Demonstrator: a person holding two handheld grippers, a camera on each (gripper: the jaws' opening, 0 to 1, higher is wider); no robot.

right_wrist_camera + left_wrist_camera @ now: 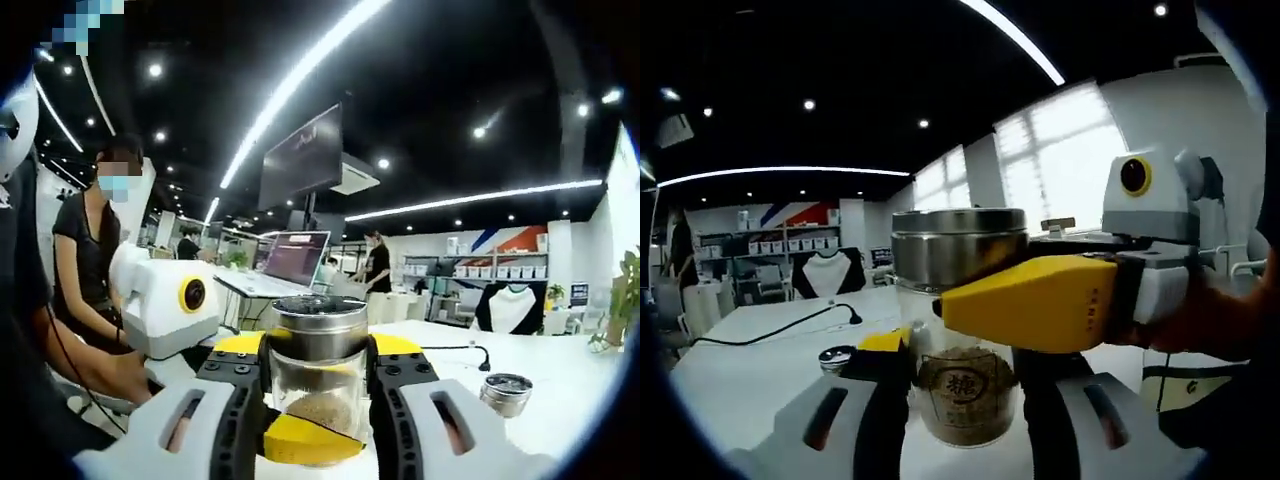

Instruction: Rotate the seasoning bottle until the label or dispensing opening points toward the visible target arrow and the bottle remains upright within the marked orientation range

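Observation:
The seasoning bottle (965, 395) is a glass jar with a steel lid (958, 245), brown grains in its lower part and a round label facing the left gripper view. It stands upright over the white table (760, 385). My left gripper (962, 360) is shut on its lower body, one jaw on each side. My right gripper (970, 300) reaches in from the right, with a yellow finger (1040, 300) across the glass just under the lid. In the right gripper view the bottle (320, 375) sits between my right gripper (318, 350), shut on it, and the left gripper's yellow finger (300, 442) crosses its base.
A small steel cap (505, 392) lies on the table beside a black cable (790, 325). A seated person (90, 260) is close on the left of the right gripper view, with an open laptop (290, 262) behind. Shelves and windows line the far walls.

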